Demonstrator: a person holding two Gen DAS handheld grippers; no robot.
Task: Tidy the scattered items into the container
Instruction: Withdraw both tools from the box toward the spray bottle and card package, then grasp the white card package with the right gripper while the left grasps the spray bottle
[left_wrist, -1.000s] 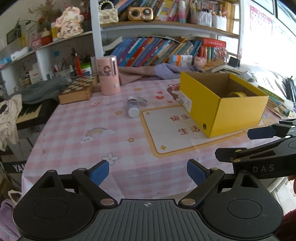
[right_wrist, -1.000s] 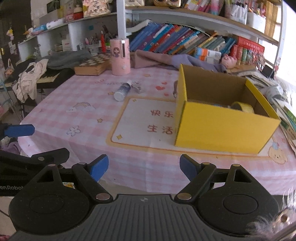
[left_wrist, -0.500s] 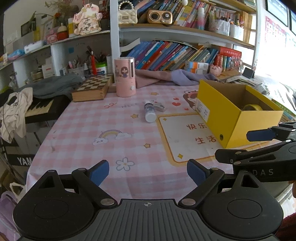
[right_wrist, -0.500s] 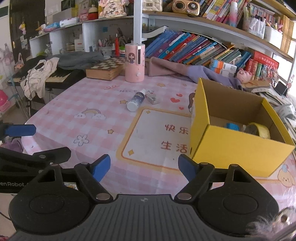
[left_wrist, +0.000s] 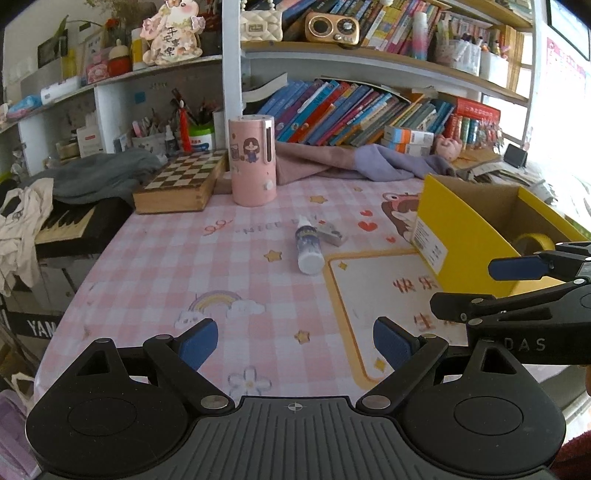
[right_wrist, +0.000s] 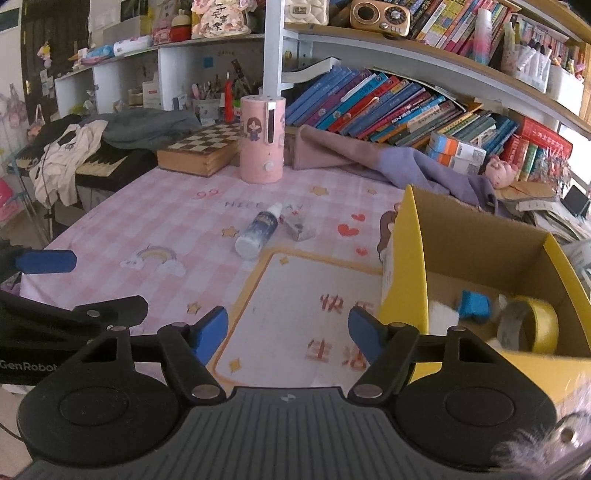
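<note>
Right wrist view, right gripper (right_wrist: 288, 328) closing on nothing above the pink checked tablecloth (right_wrist: 155, 206), left gripper (left_wrist: 295, 341) wide apart and empty, small bottle (right_wrist: 258, 230) lying beside a clear packet (right_wrist: 298, 225), yellow box (right_wrist: 484, 273) just right holding tape roll (right_wrist: 532, 325)

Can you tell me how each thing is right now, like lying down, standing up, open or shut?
Small bottle: lying on its side on the tablecloth.
Small packet: lying flat beside the bottle.
Yellow box: open, standing upright.
Yellow tape roll: inside the box.
Pink canister: standing upright.
Chessboard case: shut.
Left gripper: open, empty.
Right gripper: closing, nothing between.
</note>
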